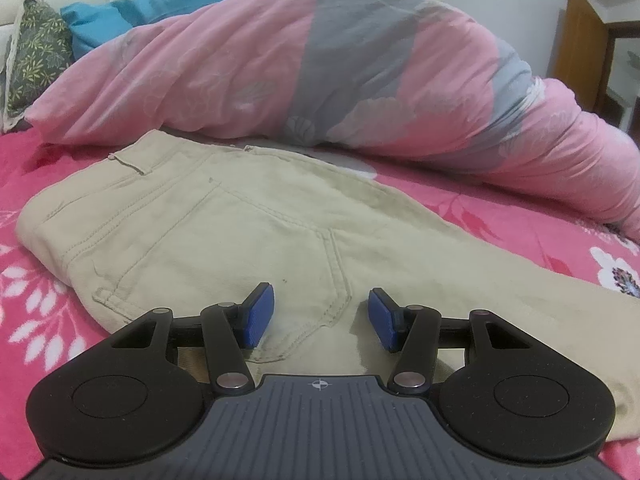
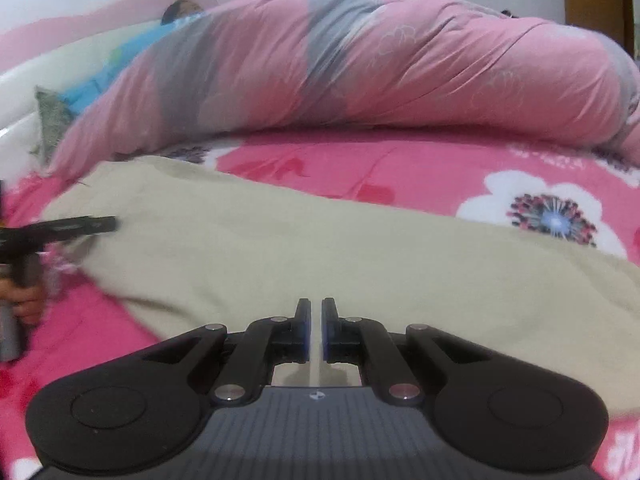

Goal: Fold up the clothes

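Beige trousers (image 1: pixel 248 232) lie flat on the pink flowered bedsheet (image 1: pixel 44 312), waistband to the far left, back pocket and seat seam facing up. My left gripper (image 1: pixel 321 316) is open and empty, its blue pads (image 1: pixel 260 314) just above the seat seam. In the right wrist view the trouser leg (image 2: pixel 320 248) stretches across the bed. My right gripper (image 2: pixel 316 330) is shut, with only a thin gap between the fingers, low over the leg fabric and holding nothing I can see. The left gripper also shows at the left edge of the right wrist view (image 2: pixel 60 228).
A bulky pink and grey quilt (image 1: pixel 320 72) is heaped along the far side of the bed, right behind the trousers. A blue pillow (image 1: pixel 132 12) and a green patterned cushion (image 1: pixel 36 52) lie beyond it. Bare pink sheet (image 2: pixel 400 164) lies right of the trousers.
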A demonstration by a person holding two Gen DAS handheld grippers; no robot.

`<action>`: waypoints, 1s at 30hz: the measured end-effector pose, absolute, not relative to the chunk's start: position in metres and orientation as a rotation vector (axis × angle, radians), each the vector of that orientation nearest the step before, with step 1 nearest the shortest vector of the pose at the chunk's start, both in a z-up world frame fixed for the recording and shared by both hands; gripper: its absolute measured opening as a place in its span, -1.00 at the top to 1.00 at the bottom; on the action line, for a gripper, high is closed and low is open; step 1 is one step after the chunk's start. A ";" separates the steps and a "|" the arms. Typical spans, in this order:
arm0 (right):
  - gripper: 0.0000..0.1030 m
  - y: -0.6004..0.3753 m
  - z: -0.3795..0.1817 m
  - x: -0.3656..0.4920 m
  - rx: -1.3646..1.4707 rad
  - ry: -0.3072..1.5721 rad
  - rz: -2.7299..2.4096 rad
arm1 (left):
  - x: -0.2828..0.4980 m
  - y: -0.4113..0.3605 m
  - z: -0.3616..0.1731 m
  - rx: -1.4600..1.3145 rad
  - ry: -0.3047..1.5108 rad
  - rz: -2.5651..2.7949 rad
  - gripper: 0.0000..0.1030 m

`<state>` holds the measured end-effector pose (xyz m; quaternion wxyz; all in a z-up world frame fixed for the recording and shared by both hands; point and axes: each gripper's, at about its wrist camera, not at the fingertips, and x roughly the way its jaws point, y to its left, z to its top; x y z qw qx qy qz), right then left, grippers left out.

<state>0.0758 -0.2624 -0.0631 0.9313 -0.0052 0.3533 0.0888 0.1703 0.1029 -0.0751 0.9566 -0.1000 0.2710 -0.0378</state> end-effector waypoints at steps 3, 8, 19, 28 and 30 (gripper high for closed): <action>0.92 -0.275 -0.088 0.085 -0.057 0.757 0.106 | 0.170 0.106 -0.075 -0.226 0.551 -0.085 -0.02; 0.93 -0.354 -0.086 0.037 0.053 0.725 -0.053 | 0.171 0.102 -0.074 -0.208 0.557 -0.078 -0.03; 0.49 -0.485 -0.057 -0.030 0.469 0.658 -0.427 | 0.170 0.101 -0.074 -0.202 0.554 -0.074 -0.03; 0.29 -0.507 -0.071 -0.034 0.949 0.538 -0.331 | 0.171 0.103 -0.075 -0.214 0.553 -0.078 -0.04; 0.30 -0.491 -0.067 -0.016 0.905 0.554 -0.258 | 0.171 0.103 -0.075 -0.213 0.553 -0.078 -0.04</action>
